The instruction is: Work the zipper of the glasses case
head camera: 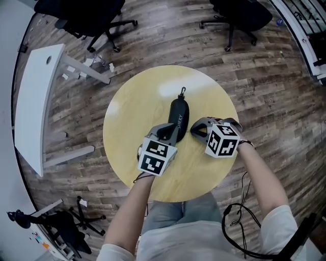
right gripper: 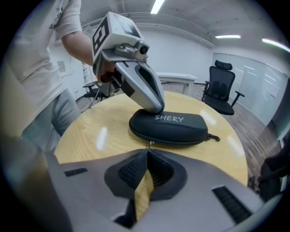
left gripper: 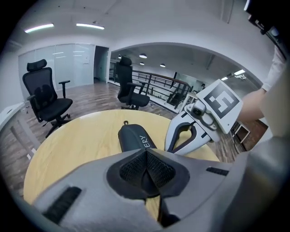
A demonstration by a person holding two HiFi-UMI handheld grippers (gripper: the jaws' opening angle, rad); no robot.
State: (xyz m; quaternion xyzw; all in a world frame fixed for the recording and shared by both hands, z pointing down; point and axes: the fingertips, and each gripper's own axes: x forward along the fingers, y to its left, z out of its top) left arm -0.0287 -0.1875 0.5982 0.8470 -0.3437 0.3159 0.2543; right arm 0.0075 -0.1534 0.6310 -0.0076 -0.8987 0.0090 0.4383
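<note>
1. Desk (head camera: 132, 117): round, pale wood, standing on a dark plank floor (head camera: 265, 76) and carrying the item below.
2. Glasses case (head camera: 178, 116): black, oval, lettered "SHERY". It is lying near the middle of the desk, its length running from the near edge toward the far edge. A small black clip (head camera: 182, 92) is trailing off the end that points to the far edge.
3. Zipper pull (right gripper: 150, 144): small, metal, sticking out of the case's long side toward the desk's right edge. The zipper line is running along that same side, and the case is looking shut along the visible stretch.
4. Left gripper (head camera: 172, 131): the tongs are closed, tip against tip, with nothing between them. The tips are pressing down on top of the case at the end nearer the near edge. The right gripper view is showing them planted beside the lettering.
5. Right gripper (head camera: 193, 130): coming in from the desk's right edge, level with the near half of the case. The tongs are closed, and their tips are pinching the zipper pull, as its own view is showing.
6. Person: both forearms are reaching in over the near edge, one hand behind each gripper.
7. Surroundings: two black office chairs (head camera: 86, 15) are standing beyond the far edge, and a white table (head camera: 35, 102) is standing off the left edge.
</note>
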